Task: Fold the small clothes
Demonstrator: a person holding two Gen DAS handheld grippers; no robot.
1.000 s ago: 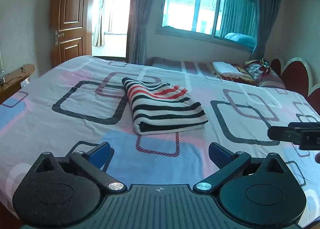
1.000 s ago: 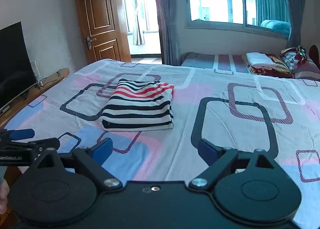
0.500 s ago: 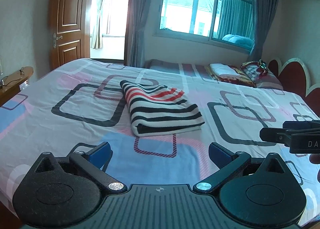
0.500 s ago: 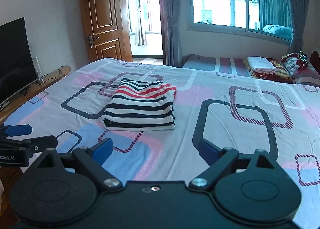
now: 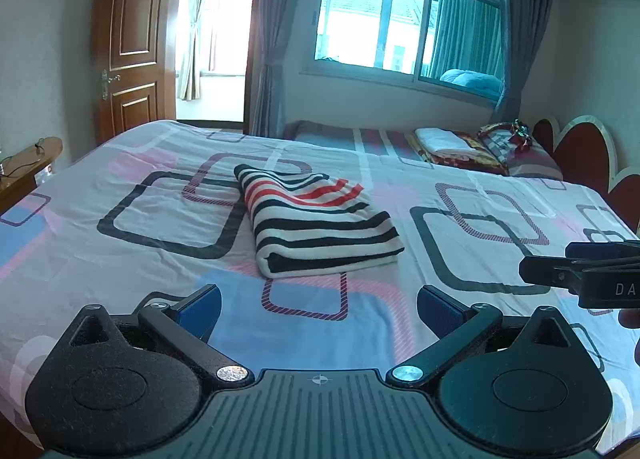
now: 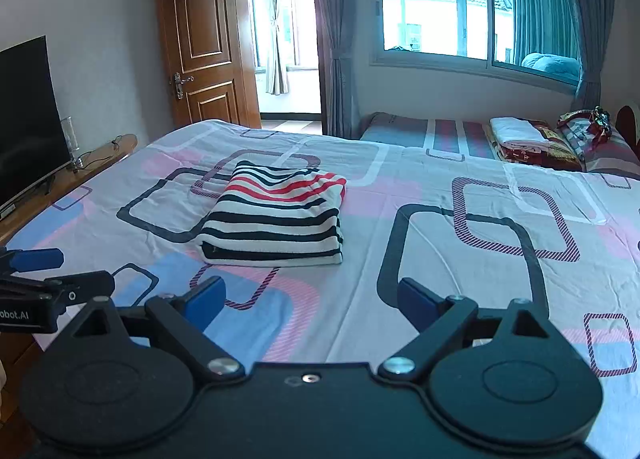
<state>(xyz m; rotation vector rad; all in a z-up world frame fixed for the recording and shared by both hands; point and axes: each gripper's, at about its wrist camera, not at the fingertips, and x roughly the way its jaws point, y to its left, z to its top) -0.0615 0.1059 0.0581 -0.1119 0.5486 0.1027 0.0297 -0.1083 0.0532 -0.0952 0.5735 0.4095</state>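
- Striped garment [image 5: 320, 223], folded into a rectangle, lies flat at mid-frame on the bed [image 5: 120, 243]; nothing on top of it.
- Left gripper [image 5: 319, 309]: jaws apart, holding nothing, above the bed's near edge at bottom centre of the left view, apart from the garment.
- Right gripper [image 6: 312, 301]: jaws apart, holding nothing, bottom centre of the right view, also short of the garment.
- Each gripper shows in the other's view, cut off at the frame edge: right one at the right edge of the left view, left one at the left edge of the right view.
- Open bedsheet between jaws and garment.
- Around: TV [image 6: 28, 115] upper left on a wooden shelf [image 6: 100, 155], open door [image 6: 204, 47], window [image 6: 460, 7], second bed [image 6: 460, 135] with folded blankets [image 6: 524, 137] at far right.
- Shelf clutter is too small to make out.
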